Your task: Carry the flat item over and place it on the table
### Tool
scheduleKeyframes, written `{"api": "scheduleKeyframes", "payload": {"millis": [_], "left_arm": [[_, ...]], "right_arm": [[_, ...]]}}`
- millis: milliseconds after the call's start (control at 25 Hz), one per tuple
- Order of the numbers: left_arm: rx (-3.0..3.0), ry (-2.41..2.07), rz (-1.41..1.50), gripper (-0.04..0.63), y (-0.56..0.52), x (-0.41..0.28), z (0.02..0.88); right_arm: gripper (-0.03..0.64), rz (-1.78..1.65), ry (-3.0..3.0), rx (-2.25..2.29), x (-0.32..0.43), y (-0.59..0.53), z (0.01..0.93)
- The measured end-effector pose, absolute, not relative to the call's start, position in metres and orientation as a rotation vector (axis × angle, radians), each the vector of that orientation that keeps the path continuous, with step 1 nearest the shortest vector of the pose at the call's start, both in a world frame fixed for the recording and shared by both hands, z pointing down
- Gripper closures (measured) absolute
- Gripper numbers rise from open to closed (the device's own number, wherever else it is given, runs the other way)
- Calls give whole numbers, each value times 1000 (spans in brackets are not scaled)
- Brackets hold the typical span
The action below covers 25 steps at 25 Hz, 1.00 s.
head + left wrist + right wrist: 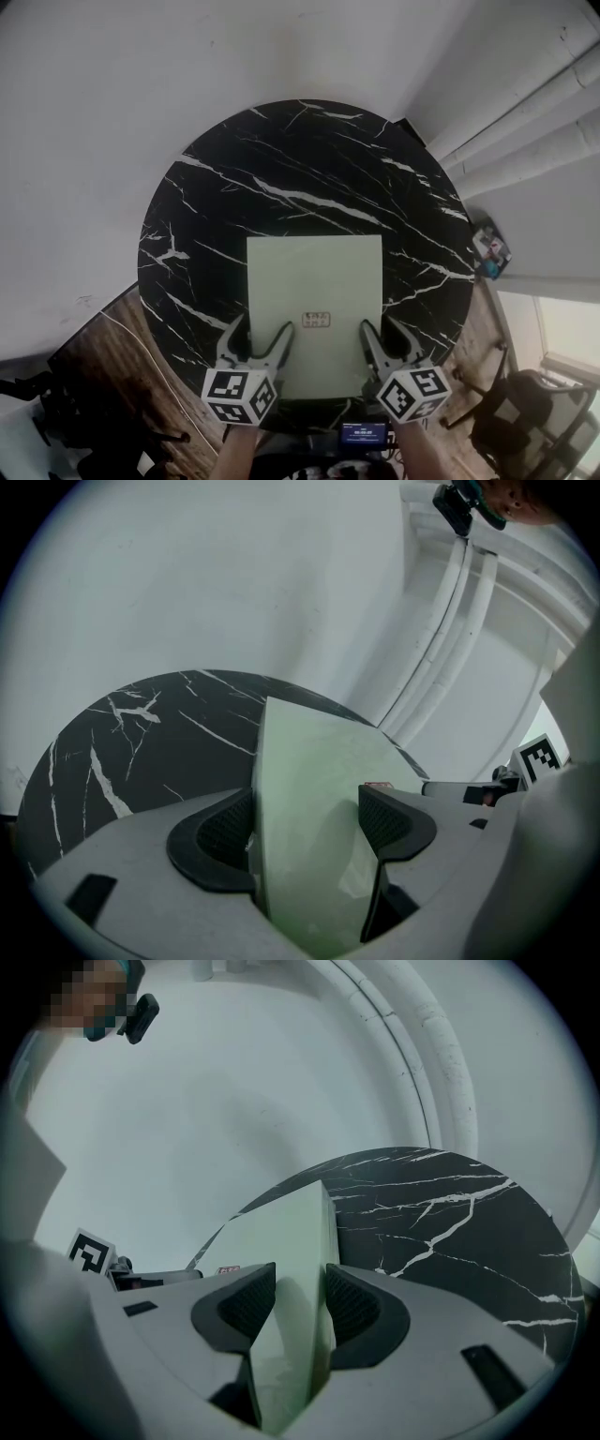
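A pale green flat board [314, 281] with a small label lies on the round black marble table [234, 187], towards its near edge. My left gripper [262, 326] is at the board's near left corner and stands open. One pad [225, 832] is against the board's edge [309, 799], and the other pad [389, 819] hangs over its top face with a gap. My right gripper [381, 324] is at the near right corner. Its pads [248, 1305] sit close on both sides of the board [295, 1241].
A white wall and pale vertical pipes [525, 112] stand behind and to the right of the table. A small colourful object [489, 248] sits past the table's right rim. Wooden floor [141, 375] and dark chair legs [506, 412] show below the near edge.
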<state>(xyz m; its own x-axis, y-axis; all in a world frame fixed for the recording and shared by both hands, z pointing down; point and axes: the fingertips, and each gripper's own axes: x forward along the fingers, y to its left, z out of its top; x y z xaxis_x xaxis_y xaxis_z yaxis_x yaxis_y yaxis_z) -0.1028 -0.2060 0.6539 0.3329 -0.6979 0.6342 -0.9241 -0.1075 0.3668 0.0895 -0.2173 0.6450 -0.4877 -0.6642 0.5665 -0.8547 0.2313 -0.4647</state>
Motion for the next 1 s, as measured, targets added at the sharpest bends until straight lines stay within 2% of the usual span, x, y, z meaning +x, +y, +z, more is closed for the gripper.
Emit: {"api": "scheduleKeyframes", "payload": {"millis": [1000], "left_arm": [[1899, -1499, 410, 232, -210, -113, 645]], "right_arm": [[459, 1016, -2241, 1453, 96, -223, 638]]}}
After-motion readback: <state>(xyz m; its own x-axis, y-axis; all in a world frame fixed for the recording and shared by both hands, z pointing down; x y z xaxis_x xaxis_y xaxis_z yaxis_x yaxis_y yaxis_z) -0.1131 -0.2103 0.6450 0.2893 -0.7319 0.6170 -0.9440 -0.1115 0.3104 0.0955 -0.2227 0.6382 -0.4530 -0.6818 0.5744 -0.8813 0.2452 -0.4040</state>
